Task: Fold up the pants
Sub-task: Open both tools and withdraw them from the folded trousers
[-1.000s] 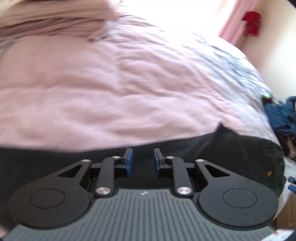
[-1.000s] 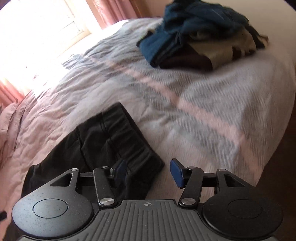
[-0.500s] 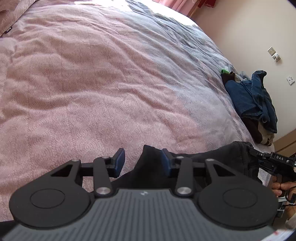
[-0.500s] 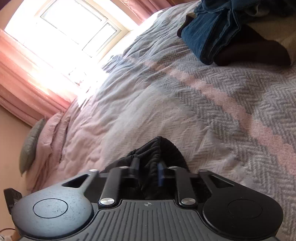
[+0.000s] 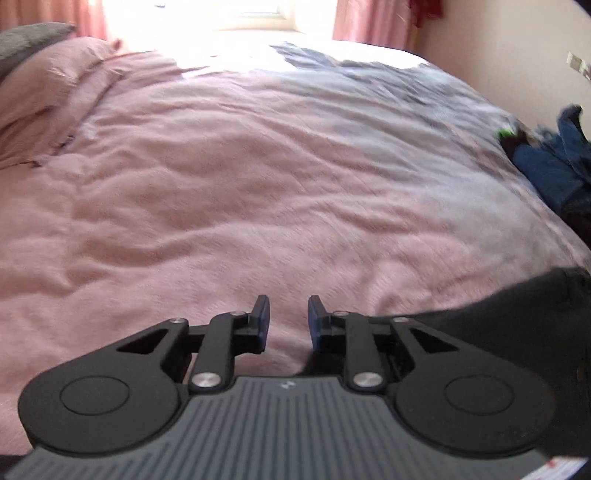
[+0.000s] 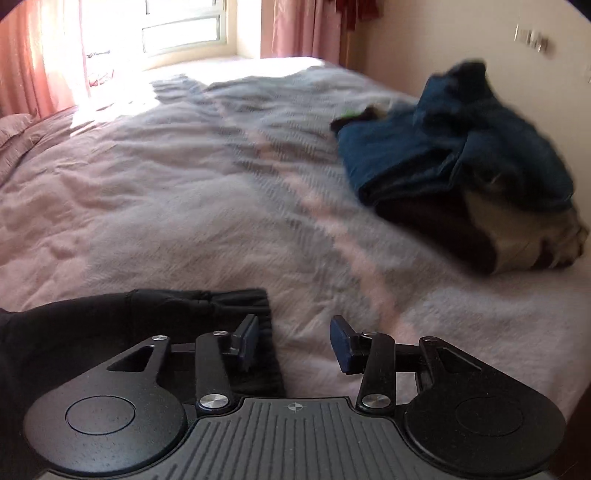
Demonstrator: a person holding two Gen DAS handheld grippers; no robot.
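The black pants (image 6: pixel 147 317) lie on the bed at the lower left of the right wrist view, their ribbed hem reaching under the left finger (image 6: pixel 247 343). My right gripper (image 6: pixel 295 343) hovers over that hem with its jaws opening and only bedspread in the gap. In the left wrist view the pants (image 5: pixel 535 314) show as a dark mass at the lower right, partly behind the gripper's body. My left gripper (image 5: pixel 287 317) is to their left over the pink bedspread (image 5: pixel 221 206), its jaws closing to a narrow gap with nothing between them.
A pile of blue, dark and beige clothes (image 6: pixel 461 155) sits at the bed's far right corner, also seen as the pile (image 5: pixel 546 166). A pink pillow (image 5: pixel 44 99) lies at the far left. A bright window (image 6: pixel 177 29) with pink curtains is behind the bed.
The right gripper, shut on the bunched black hem half a second ago, has let it go and the hem lies flat. The left gripper no longer has black cloth between its fingers and has shifted off the pants.
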